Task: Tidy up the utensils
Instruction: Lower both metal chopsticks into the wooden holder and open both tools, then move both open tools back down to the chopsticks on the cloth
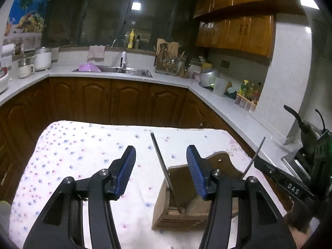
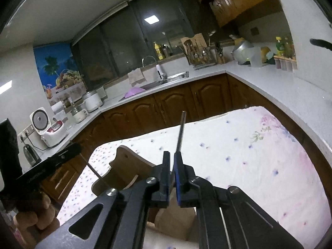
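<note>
A tabletop (image 1: pixel 83 145) covered with a white cloth with small blue and pink dots fills the lower part of both views, and behind it the kitchen counter (image 1: pixel 217 101) runs around the room over brown cabinet doors. On the cloth, toward the right side in the left wrist view, stands a wooden utensil holder (image 1: pixel 178 213) with a taller shaped back board.

The left tool (image 1: pixel 160 170) hangs over the cloth with its blue pads standing apart and nothing pressed between them; its right finger is in front of the holder. A thin metal chopstick (image 1: pixel 161 164) stands in the holder's open box, leaning to the left and back, free of the left pads.

The right tool (image 2: pixel 171 172) is above the holder, with its pads nearly together. A second thin metal chopstick (image 2: pixel 180 134) sticks up from between them, against the right pad, and it seems to be grasped there; a narrow gap stays beside it. In the left wrist view this chopstick (image 1: pixel 254 157) shows at the right, slanted, above the holder's back board.
</note>
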`<state>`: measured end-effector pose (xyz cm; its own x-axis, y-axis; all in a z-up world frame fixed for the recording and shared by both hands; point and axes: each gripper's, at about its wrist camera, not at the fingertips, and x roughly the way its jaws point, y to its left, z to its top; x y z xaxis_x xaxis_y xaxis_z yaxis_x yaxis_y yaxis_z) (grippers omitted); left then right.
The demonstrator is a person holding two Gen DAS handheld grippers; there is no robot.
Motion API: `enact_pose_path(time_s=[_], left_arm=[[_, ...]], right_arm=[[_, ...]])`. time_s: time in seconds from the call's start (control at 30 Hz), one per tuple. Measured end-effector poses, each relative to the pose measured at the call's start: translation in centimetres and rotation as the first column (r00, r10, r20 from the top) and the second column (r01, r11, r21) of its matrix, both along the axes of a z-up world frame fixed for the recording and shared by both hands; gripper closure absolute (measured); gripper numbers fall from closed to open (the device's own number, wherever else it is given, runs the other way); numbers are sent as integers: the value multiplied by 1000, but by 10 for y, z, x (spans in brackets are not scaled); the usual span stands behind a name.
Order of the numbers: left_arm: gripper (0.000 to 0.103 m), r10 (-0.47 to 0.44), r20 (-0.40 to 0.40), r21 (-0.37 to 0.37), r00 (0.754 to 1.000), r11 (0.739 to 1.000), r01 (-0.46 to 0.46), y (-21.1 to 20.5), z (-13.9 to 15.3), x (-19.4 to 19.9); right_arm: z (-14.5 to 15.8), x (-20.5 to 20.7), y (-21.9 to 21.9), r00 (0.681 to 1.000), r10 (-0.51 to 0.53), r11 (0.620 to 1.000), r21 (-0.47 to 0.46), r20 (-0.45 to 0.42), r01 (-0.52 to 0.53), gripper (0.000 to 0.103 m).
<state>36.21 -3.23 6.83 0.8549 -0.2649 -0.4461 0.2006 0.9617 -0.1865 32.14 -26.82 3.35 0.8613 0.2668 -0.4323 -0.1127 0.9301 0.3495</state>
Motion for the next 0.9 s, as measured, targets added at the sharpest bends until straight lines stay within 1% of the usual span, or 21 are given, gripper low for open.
enact_pose_path(time_s=[0.03, 0.07, 0.1, 0.13, 0.17, 0.2, 0.23, 0.3, 0.37, 0.47, 0.67, 0.73, 0.87, 0.9], left_arm=[[49, -1, 0, 1, 1000, 1000, 1, 1, 1, -3], [47, -1, 1, 1, 1000, 1000, 1, 2, 1, -7], [42, 3, -1, 2, 1000, 1000, -3, 3, 1, -10], [39, 6, -3, 1, 1000, 1000, -6, 5, 1, -13], [34, 10, -5, -1, 1000, 1000, -10, 8, 0, -18], [31, 12, -5, -4, 1000, 1000, -12, 11, -1, -23], [30, 15, -9, -4, 1000, 1000, -15, 14, -2, -28], [24, 24, -24, 2, 999, 1000, -24, 20, -6, -39], [23, 26, -38, 4, 999, 1000, -26, 25, -12, -52], [22, 27, -69, 17, 997, 1000, -26, 32, -22, -69], [22, 21, -129, 17, 991, 1000, -19, 40, -42, -106], [22, 16, -144, 12, 989, 1000, -15, 42, -48, -118], [22, 10, -177, 9, 984, 1000, -8, 42, -58, -138], [22, 7, -182, 12, 983, 1000, -5, 42, -60, -142]], right_arm=[[-1, -2, -2, 1000, -4, 1000, 3, -3, 4, 87], [-1, -4, -4, 1000, -8, 1000, 8, -5, 8, 78], [-1, -7, -6, 1000, -11, 1000, 15, -5, 11, 67], [0, -10, -7, 1000, -12, 1000, 21, -4, 12, 61], [0, -15, -9, 1000, -14, 1000, 25, -1, 14, 56], [1, -20, -11, 1000, -19, 1000, 24, 0, 19, 49], [2, -24, -12, 1000, -20, 999, 26, -1, 20, 45], [2, -33, -13, 1000, -15, 999, 35, -2, 15, 28], [2, -46, -14, 1000, -5, 999, 41, 1, 5, 25], [1, -63, -11, 1000, 9, 999, 33, -4, -9, 25], [-1, -100, -5, 1000, 24, 999, 22, -7, -24, 25], [-2, -112, -3, 1000, 22, 1000, 14, -4, -22, 22], [-4, -134, 4, 1000, 29, 1000, -10, -8, -29, 14], [-6, -138, 5, 999, 31, 999, -16, -10, -31, 14]])
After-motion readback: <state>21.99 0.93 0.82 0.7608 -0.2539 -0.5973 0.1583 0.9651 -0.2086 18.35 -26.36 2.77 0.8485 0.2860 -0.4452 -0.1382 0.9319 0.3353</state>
